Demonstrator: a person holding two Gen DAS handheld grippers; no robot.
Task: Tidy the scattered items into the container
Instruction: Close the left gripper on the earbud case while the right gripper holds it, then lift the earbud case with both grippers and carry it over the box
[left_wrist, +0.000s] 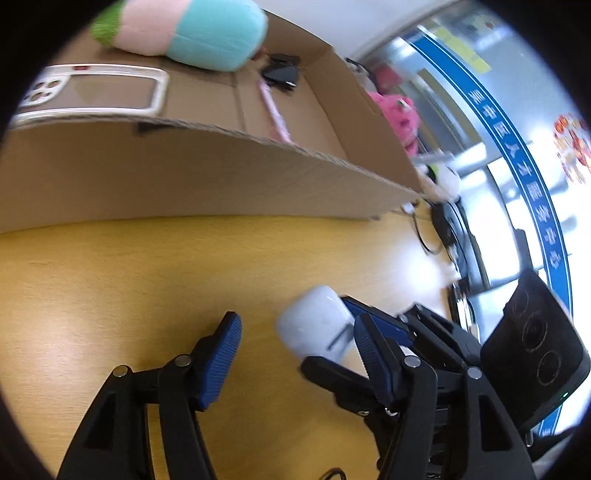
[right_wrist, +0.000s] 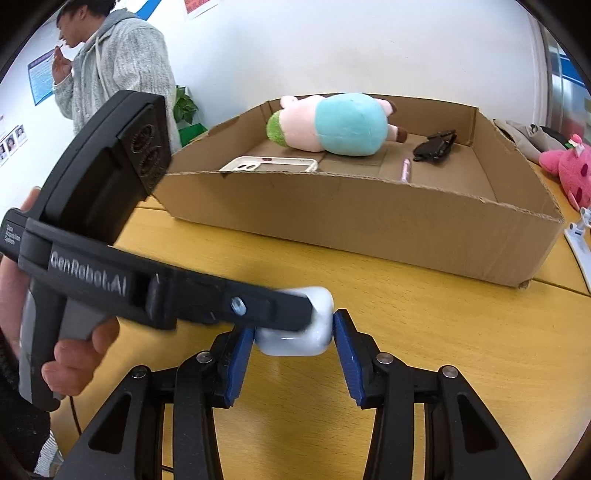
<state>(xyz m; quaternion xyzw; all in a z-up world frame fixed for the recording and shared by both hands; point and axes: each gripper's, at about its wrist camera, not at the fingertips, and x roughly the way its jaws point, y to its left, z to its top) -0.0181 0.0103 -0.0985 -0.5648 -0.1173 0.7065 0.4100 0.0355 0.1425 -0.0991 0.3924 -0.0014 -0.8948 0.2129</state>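
Observation:
A white earbud case (right_wrist: 295, 332) lies on the yellow table in front of the cardboard box (right_wrist: 369, 225). My right gripper (right_wrist: 293, 328) is shut on it, a blue pad pressed against each side. My left gripper (left_wrist: 297, 328) stands open around the same case (left_wrist: 314, 325), its left pad well clear of it. In the right wrist view one of its fingers (right_wrist: 280, 310) reaches in from the left across the top of the case. The box (left_wrist: 221, 177) holds a pink-and-teal plush (right_wrist: 332, 125), a phone case (right_wrist: 273, 164), a pink pen (right_wrist: 405, 170) and a black item (right_wrist: 436, 146).
A pink plush (right_wrist: 569, 173) and a white object (right_wrist: 580, 240) lie to the right of the box. Black cables (left_wrist: 443, 229) run along the table's right edge. A person in a grey hoodie (right_wrist: 118, 62) stands behind the table at the left.

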